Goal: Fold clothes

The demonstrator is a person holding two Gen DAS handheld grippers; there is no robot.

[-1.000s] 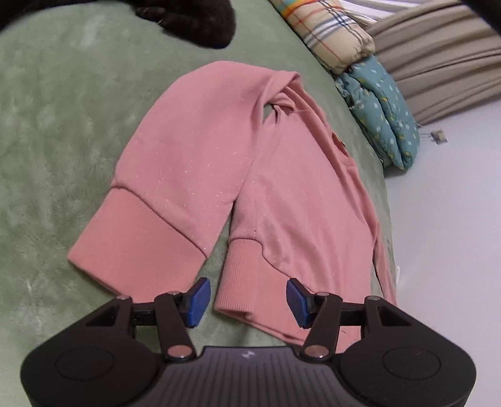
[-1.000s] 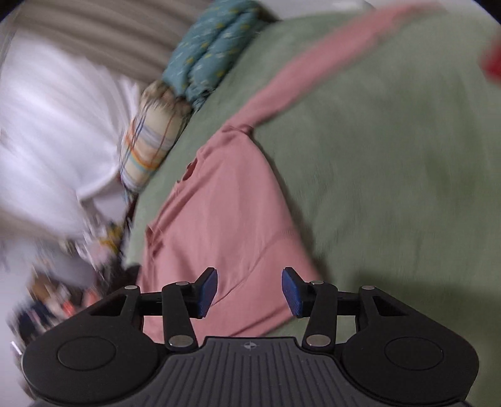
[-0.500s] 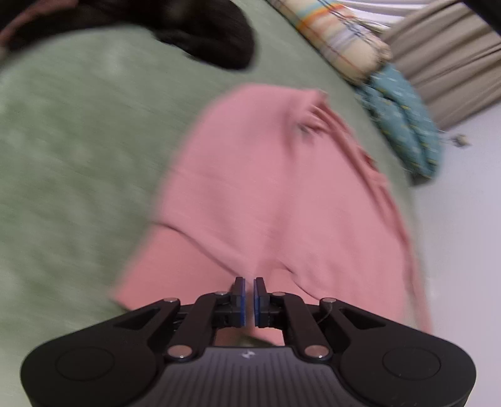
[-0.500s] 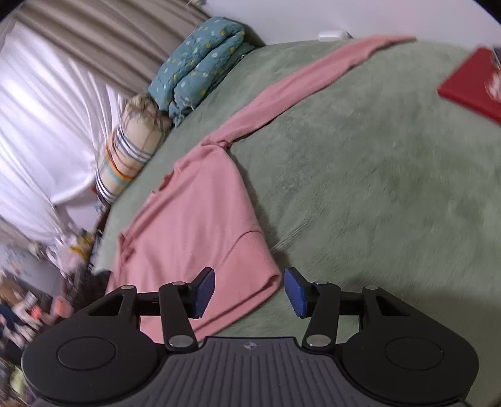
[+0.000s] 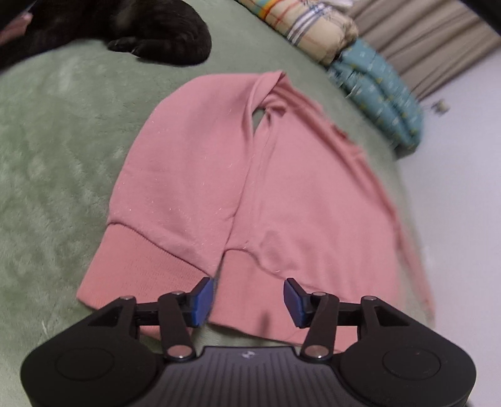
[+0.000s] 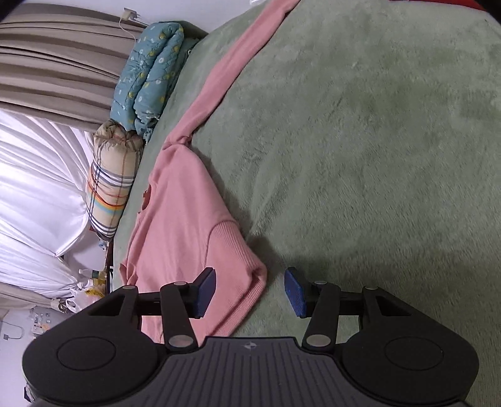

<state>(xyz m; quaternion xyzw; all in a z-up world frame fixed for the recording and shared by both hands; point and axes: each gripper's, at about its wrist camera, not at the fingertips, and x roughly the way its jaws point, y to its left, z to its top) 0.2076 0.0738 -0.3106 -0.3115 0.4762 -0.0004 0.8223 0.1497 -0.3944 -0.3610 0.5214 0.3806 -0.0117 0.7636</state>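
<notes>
Pink sweatshirt [image 5: 281, 194] on green blanket [image 5: 56, 150] (half-folded)

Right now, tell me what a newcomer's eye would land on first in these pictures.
A pink sweatshirt lies spread on the green blanket, one sleeve folded across its body, the other sleeve stretched away. A black animal lies at the blanket's far edge. Rolled quilts sit along the side.

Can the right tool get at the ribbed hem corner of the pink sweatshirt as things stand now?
Probably yes. The right tool stands open, and the ribbed hem corner of the pink sweatshirt lies just ahead between its fingers on the green blanket. Nothing covers it.
</notes>
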